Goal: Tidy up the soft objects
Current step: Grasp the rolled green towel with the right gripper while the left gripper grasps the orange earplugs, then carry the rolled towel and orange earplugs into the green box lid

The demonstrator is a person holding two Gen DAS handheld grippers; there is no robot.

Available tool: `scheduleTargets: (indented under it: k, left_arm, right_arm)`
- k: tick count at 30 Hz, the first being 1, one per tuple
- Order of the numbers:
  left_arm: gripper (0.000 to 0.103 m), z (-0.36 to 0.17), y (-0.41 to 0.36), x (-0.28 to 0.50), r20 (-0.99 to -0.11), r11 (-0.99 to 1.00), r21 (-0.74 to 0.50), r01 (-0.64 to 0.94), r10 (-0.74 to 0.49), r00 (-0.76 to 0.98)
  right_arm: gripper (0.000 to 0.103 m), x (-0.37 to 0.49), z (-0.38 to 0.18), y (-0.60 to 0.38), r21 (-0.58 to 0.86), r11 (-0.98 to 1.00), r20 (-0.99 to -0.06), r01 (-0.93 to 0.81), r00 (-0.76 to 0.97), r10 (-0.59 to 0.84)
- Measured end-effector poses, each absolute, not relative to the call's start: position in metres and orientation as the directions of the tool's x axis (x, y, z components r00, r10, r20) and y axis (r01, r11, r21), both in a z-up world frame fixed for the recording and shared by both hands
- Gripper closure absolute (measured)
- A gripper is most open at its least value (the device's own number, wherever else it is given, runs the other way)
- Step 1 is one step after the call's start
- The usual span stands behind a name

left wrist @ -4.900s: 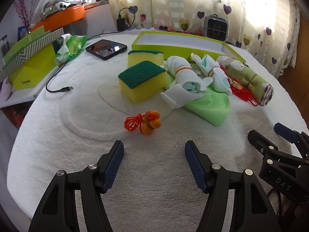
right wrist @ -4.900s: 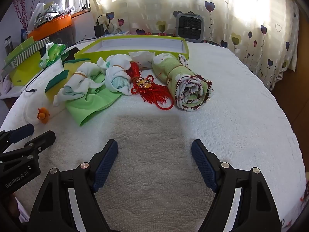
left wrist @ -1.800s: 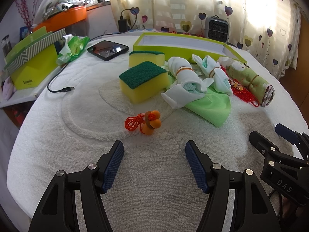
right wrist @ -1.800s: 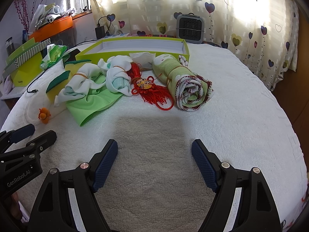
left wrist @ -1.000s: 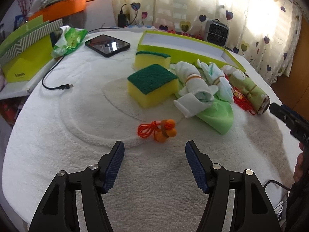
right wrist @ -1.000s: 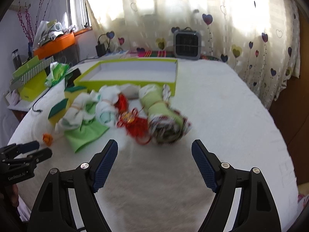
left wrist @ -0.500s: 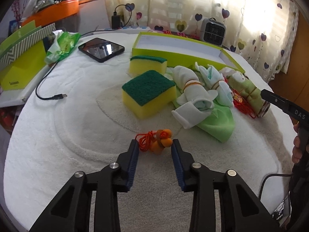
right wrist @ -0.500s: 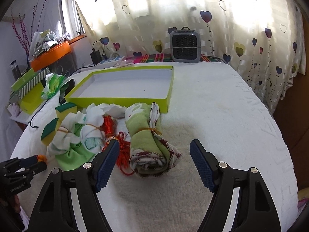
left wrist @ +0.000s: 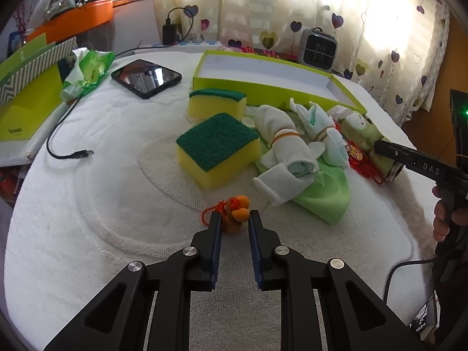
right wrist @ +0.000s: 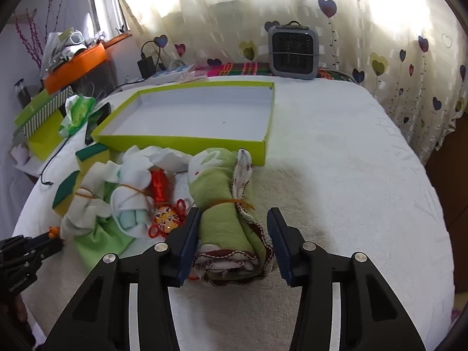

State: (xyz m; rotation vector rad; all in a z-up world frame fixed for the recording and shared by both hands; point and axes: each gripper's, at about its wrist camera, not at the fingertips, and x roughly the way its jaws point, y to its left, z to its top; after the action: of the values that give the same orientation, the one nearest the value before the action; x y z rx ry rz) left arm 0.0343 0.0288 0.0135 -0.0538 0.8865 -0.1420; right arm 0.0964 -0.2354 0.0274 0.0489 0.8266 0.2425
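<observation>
My left gripper (left wrist: 234, 222) sits low at six o'clock in its own view, jaws just drawn in around the small orange toy (left wrist: 237, 215) on the white towel-covered table (left wrist: 102, 204). The blue pads stand at either side of the toy, very close, but I cannot tell whether they press it yet. Its red cord (left wrist: 212, 209) trails out toward ten o'clock of the toy.

My right gripper (right wrist: 232, 234) has also just been closing, with the rolled green towel (right wrist: 225, 204) between its fingers. The left pad lies against the roll's side; the right pad stands just clear of the frilled edge, so the roll is straddled, not yet squeezed. An orange rubber band (right wrist: 231, 203) circles the roll.

Farther out in the left view, at twelve o'clock, lies a yellow sponge with a green top (left wrist: 218, 149), a second sponge (left wrist: 217, 104) behind it. At one o'clock white sock bundles (left wrist: 285, 143) rest on a light green cloth (left wrist: 324, 196), and a red tassel knot (left wrist: 359, 161) lies between them and the roll.

Beyond these, at twelve o'clock in the right view, stands the open lime-green box (right wrist: 187, 142), touching the far end of the roll. A black phone (left wrist: 146, 77) lies at eleven o'clock, and a small grey heater (right wrist: 292, 52) stands by the heart-print curtain (right wrist: 395, 44).
</observation>
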Motion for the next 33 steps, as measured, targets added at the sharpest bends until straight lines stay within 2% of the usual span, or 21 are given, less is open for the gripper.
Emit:
scheduleTargets:
  k: [4,7,22,33]
  left_arm:
    - [0.089,0.016,0.026,0.035,-0.767,0.988,-0.104,0.112,-0.152,0.624]
    - [0.089,0.019,0.025,0.035,-0.763,0.987,-0.105,0.119,-0.157,0.627]
    - [0.09,0.046,0.021,0.028,-0.721,0.984,-0.1,0.15,-0.175,0.671]
    - [0.09,0.078,0.019,0.061,-0.689,0.979,-0.091,0.183,-0.194,0.699]
  right_arm:
    - [0.073,0.093,0.03,-0.236,0.136,0.971,-0.713,-0.199,0.66,0.235]
    - [0.077,0.09,0.034,-0.239,0.147,0.971,-0.704,-0.189,0.669,0.237]
    - [0.077,0.065,0.066,-0.254,0.177,0.977,-0.614,-0.12,0.762,0.204]
    - [0.077,0.072,0.092,-0.259,0.168,0.983,-0.586,-0.073,0.795,0.159]
